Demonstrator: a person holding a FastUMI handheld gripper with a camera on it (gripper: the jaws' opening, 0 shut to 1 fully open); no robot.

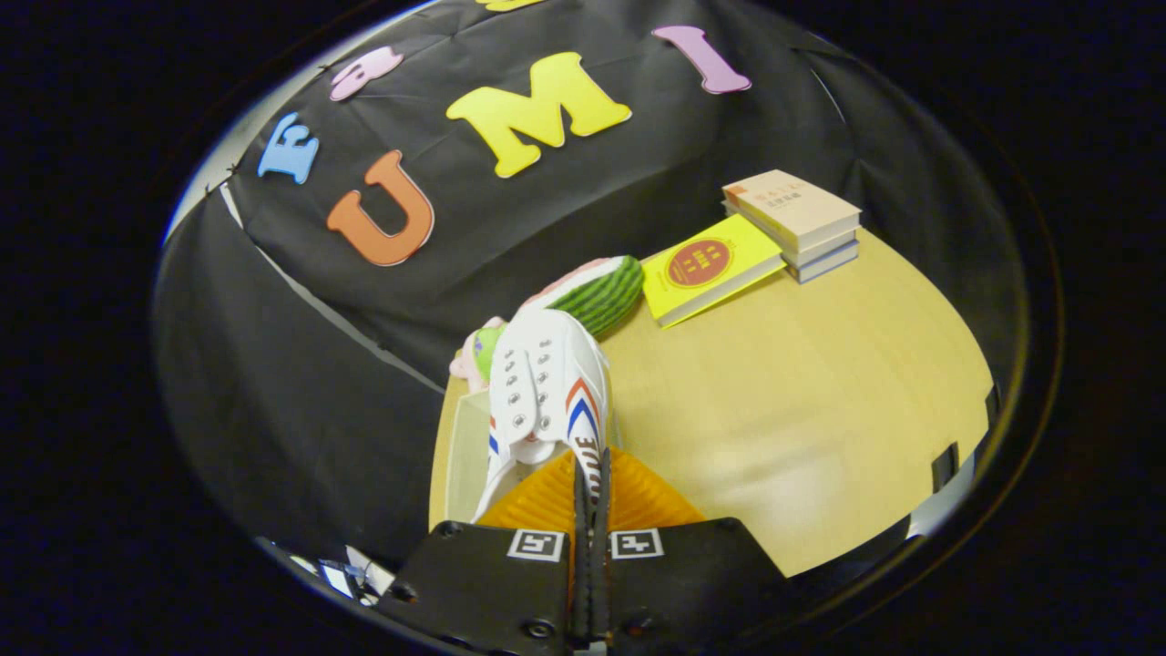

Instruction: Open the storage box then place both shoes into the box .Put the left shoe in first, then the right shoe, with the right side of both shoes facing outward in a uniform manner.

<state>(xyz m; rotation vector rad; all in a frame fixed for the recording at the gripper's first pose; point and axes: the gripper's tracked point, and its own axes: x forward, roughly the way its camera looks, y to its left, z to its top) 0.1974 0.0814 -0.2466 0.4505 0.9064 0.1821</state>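
Note:
A white sneaker (pixel 547 392) with red and blue side stripes hangs toe-forward just ahead of my fingers. My gripper (pixel 590 478) is shut on the thin rim of the shoe's opening, near the heel, with both fingers pressed close together on it. Below and to the left of the shoe I see a pale translucent wall of the storage box (pixel 463 446) at the table's edge. The box's inside is hidden by the shoe and my fingers.
A toy watermelon slice (pixel 597 292) and a small pink and green toy (pixel 478 351) lie just beyond the shoe. Farther back on the wooden table (pixel 802 410) are a yellow book (pixel 706 269) and a stack of books (pixel 792 219).

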